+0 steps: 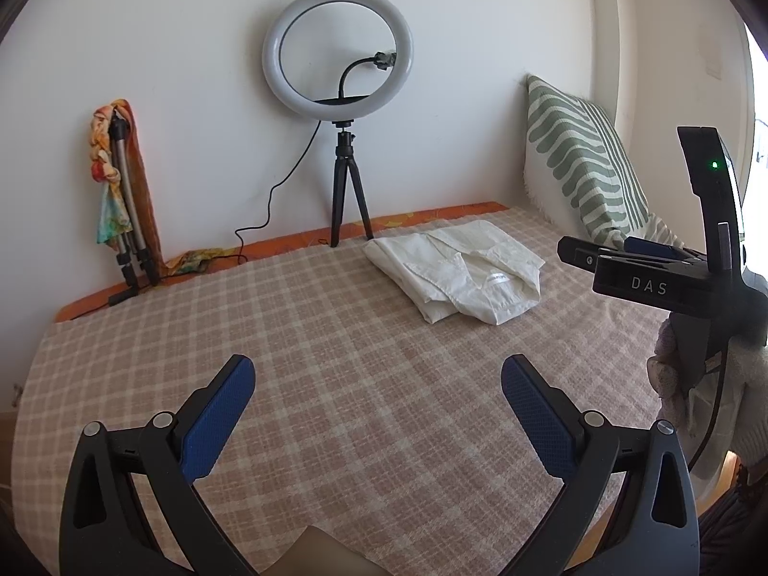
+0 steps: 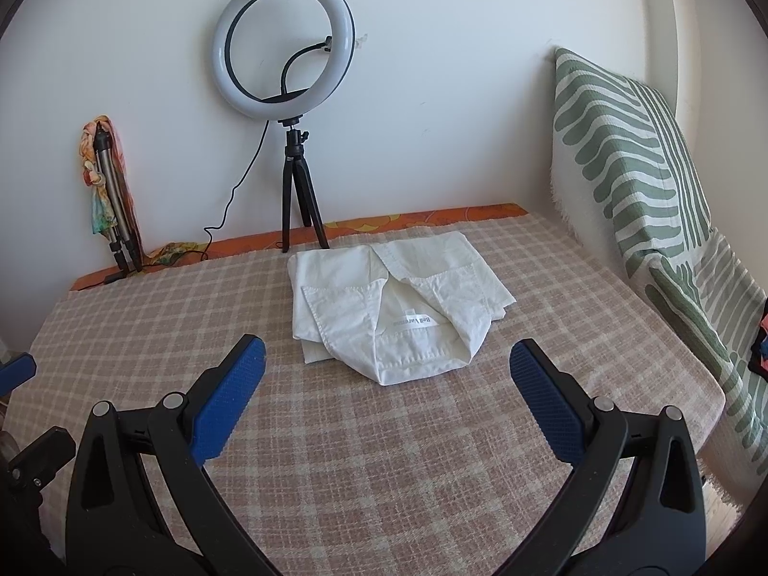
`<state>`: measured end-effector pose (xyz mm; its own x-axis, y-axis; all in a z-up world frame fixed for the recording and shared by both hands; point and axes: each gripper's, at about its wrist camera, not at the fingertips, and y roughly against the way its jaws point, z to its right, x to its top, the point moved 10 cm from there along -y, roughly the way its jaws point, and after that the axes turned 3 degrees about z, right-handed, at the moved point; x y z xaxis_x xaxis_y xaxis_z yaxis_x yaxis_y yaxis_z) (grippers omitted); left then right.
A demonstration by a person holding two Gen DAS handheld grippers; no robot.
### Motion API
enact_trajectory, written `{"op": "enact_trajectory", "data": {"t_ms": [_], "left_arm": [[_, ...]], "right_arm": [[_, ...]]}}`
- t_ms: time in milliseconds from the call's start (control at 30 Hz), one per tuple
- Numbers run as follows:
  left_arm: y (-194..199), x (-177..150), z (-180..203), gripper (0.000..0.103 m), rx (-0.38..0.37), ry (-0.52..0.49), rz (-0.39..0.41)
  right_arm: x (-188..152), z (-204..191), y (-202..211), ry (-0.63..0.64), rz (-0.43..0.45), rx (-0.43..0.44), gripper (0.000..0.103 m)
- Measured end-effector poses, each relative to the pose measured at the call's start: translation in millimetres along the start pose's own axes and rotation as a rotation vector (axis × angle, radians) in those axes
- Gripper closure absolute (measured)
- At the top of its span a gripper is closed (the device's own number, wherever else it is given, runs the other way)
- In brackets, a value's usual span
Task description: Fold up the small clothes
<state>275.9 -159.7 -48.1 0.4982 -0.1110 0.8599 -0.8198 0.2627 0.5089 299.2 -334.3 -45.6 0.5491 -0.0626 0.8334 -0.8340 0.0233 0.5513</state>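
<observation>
Both my claws, left [image 1: 378, 381] and right [image 2: 387, 364], hover spread and empty before the folded white shirt [image 2: 393, 307] on the bed [image 2: 365, 456]; I'd pinch only the collar's edges.

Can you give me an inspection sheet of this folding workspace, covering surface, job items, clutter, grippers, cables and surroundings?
Surface: checked blanket covers the bed, lying flat; an orange sheet shows along the far edge.
Job's things: one white shirt, folded, collar and label up, lying near the far middle.
Clutter: nothing seen on the blanket besides the shirt.
Grippers: left gripper and right gripper both hover with jaws open and empty, short of the shirt.
Cables: black cable hangs from the ring light to the bed's far edge.
Surroundings: white wall, green patterned pillow at right, folded tripod with a scarf at left.
</observation>
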Motion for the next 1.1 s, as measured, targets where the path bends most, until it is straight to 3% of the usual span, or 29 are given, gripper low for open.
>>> {"op": "enact_trajectory", "data": {"t_ms": [1100], "left_arm": [[1.0, -1.6, 0.9, 0.001, 0.001, -0.001, -0.005]], "right_arm": [[-4.0, -1.5, -5.0, -0.022, -0.025, 0.032, 0.0]]}}
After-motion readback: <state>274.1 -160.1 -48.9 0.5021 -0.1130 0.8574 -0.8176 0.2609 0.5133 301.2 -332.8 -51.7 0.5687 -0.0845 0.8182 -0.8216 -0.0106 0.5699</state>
